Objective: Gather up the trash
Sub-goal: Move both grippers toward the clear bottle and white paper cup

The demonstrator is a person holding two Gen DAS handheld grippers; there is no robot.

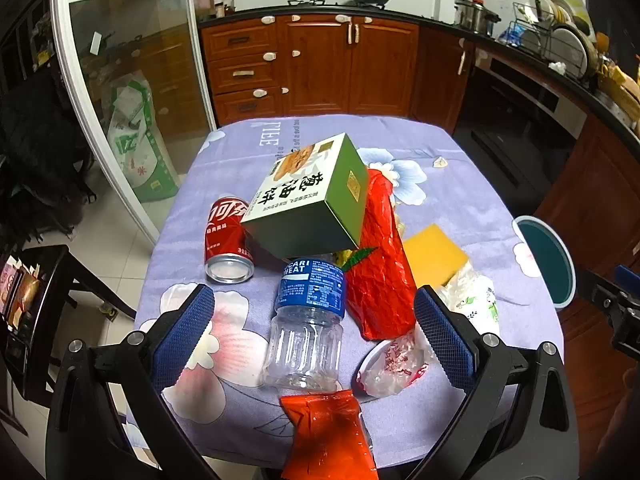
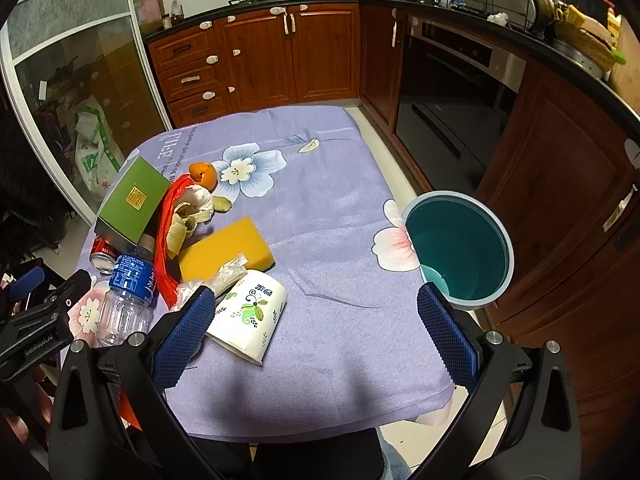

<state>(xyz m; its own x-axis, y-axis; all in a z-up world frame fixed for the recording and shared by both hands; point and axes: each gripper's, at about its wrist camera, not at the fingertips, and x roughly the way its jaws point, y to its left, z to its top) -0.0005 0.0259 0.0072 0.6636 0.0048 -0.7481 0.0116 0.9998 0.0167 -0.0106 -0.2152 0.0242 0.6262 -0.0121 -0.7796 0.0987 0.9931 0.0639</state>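
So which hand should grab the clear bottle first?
Left, probably. The clear bottle lies right between the left gripper's open fingers. The right gripper, also open, hangs over the paper cup instead, nearer the bin.

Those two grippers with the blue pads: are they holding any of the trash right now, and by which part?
Nothing is held. The left gripper hangs open above the clear bottle, and the right gripper is open over the tablecloth, pads bare.
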